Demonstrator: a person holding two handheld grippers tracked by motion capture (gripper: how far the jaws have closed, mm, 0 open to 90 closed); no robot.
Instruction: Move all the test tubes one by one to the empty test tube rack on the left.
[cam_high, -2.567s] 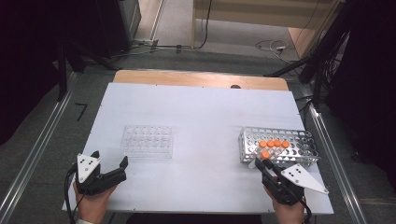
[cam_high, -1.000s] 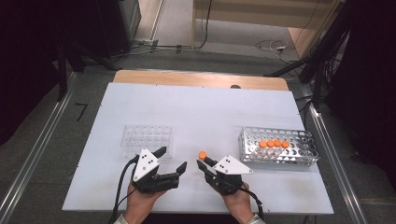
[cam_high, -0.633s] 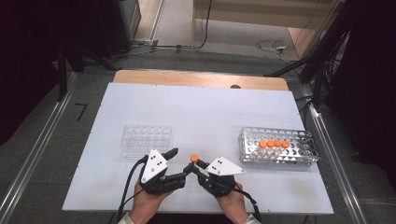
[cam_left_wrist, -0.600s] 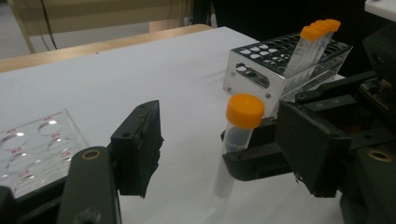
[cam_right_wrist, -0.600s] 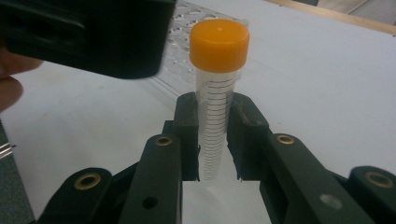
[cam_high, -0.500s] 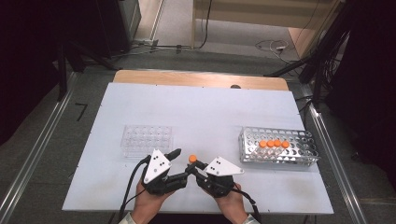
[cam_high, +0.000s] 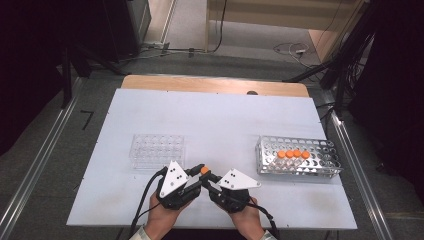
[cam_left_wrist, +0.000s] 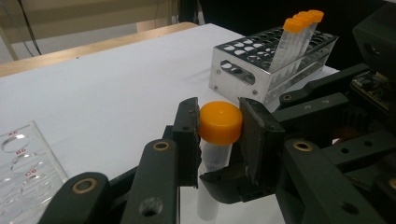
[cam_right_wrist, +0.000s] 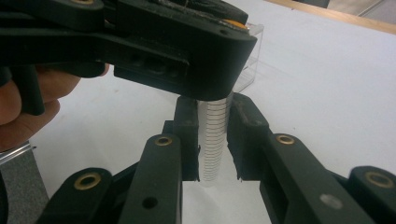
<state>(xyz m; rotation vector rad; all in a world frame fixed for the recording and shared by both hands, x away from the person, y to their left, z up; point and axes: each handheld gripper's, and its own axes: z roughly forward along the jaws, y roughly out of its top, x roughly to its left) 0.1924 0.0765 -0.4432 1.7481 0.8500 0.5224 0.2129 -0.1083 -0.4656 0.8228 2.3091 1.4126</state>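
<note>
- While the right gripper (cam_high: 214, 178) grips the clear, graduated body of the tube (cam_right_wrist: 212, 140), the left gripper (cam_high: 199, 172) has just been closing its jaws, and they now press on both sides of the tube's orange cap (cam_left_wrist: 220, 122).
- Half a second ago, in the high view, the left jaws stood apart around the cap; now they are narrow on it, so both tools hold the one tube between them.
- Held upright, the tube is just above the white table (cam_high: 225, 115), near its front edge and roughly midway between the clear plastic rack (cam_high: 157, 150) and the metal rack (cam_high: 298, 157).
- Compared with a second ago, both hands have drawn together, and the grippers meet tip to tip.
- Compared with the earliest frame, the left gripper has come in from the table's left front corner and the right one from beside the metal rack.
- Four orange-capped tubes (cam_high: 293, 154) stand in the metal rack.
</note>
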